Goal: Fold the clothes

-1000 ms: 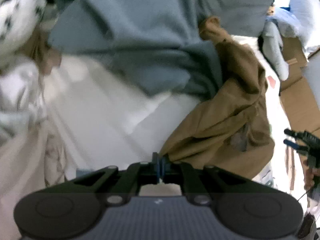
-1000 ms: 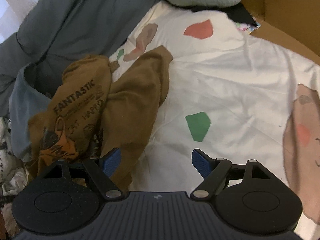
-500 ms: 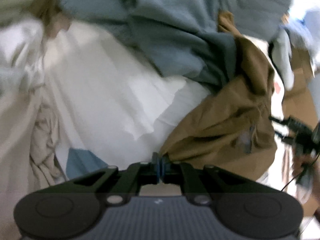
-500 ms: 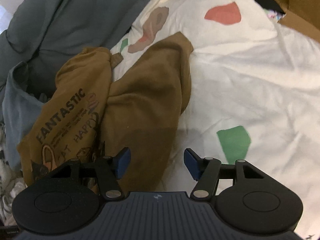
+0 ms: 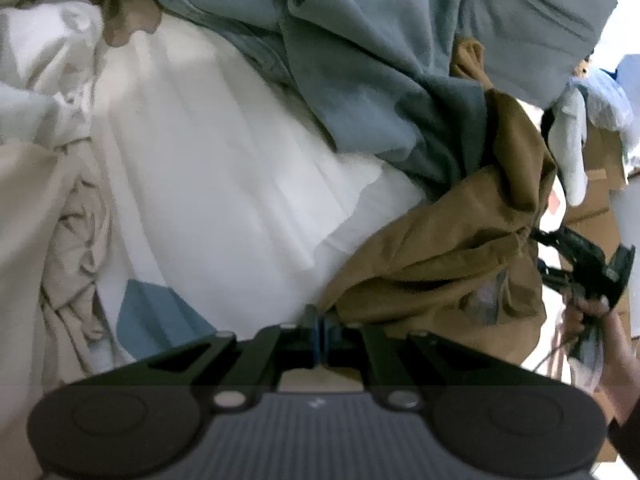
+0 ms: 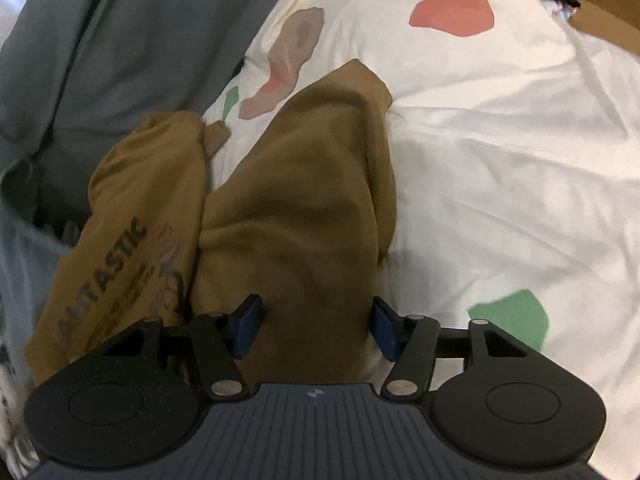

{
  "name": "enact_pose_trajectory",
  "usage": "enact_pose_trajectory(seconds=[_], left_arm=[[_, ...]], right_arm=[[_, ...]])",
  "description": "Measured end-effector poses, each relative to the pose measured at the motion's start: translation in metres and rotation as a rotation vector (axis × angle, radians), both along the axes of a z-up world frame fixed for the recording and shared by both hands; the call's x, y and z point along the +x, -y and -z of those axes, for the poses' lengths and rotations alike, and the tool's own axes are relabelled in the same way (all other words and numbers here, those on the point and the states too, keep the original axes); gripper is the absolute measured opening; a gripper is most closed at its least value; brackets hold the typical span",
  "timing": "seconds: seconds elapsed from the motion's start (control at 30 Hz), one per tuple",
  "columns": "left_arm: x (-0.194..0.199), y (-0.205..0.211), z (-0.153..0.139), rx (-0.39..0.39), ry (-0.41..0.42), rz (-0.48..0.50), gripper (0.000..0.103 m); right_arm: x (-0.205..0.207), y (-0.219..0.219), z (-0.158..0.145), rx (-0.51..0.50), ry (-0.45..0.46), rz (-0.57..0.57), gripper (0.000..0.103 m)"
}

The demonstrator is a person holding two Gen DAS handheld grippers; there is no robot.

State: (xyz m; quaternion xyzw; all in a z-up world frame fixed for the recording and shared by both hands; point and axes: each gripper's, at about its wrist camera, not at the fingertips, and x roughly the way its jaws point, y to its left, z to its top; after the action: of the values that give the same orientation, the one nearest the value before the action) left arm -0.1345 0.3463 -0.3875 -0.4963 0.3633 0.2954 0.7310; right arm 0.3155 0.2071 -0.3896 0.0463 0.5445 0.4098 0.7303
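Note:
A brown T-shirt (image 6: pixel 296 216) with "FANTASTIC" printed on it lies crumpled on a cream sheet (image 6: pixel 500 160). My right gripper (image 6: pixel 316 326) sits low over it. Its jaws are closing, with a thick fold of the shirt between the blue pads (image 6: pixel 248 324), which stand beside the cloth. In the left wrist view the same shirt (image 5: pixel 460 248) hangs bunched at the right. My left gripper (image 5: pixel 320 320) is shut on its corner. The right gripper (image 5: pixel 538 254) shows there at the shirt's far side, held by a hand (image 5: pixel 592 308).
A grey-blue garment (image 5: pixel 380 60) lies over white cloth (image 5: pixel 220 180), with beige cloth (image 5: pixel 68 240) at the left. A dark grey blanket (image 6: pixel 120 40) borders the shirt on the left. Cardboard boxes (image 5: pixel 600 168) stand beyond the bed's right side.
The right gripper has come in low over the brown shirt, and its jaws have narrowed around a fold. The left gripper keeps its pinch; its view has rolled a little.

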Motion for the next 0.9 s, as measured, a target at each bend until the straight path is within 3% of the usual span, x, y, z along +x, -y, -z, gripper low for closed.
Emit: enact_pose_trajectory(seconds=[0.03,0.1,0.17,0.6,0.9], left_arm=[[0.0,0.0,-0.001,0.003,0.0,0.004,0.002],[0.001,-0.001,-0.003,0.009,0.0,0.013,0.002],[0.002,0.0,-0.006,0.015,0.004,0.02,0.002],[0.024,0.013,-0.016,0.033,0.066,0.073,0.002],[0.06,0.026,-0.022,0.044,0.104,0.218,0.002]], right_arm=[[0.002,-0.002,0.002,0.001,-0.007,-0.001,0.048],[0.003,-0.004,0.005,-0.007,-0.012,-0.014,0.011],[0.004,-0.002,0.004,-0.015,-0.01,-0.027,0.003],[0.012,0.062,-0.035,-0.044,0.047,-0.013,0.002],[0.015,0.152,-0.05,-0.14,0.123,0.072,0.002]])
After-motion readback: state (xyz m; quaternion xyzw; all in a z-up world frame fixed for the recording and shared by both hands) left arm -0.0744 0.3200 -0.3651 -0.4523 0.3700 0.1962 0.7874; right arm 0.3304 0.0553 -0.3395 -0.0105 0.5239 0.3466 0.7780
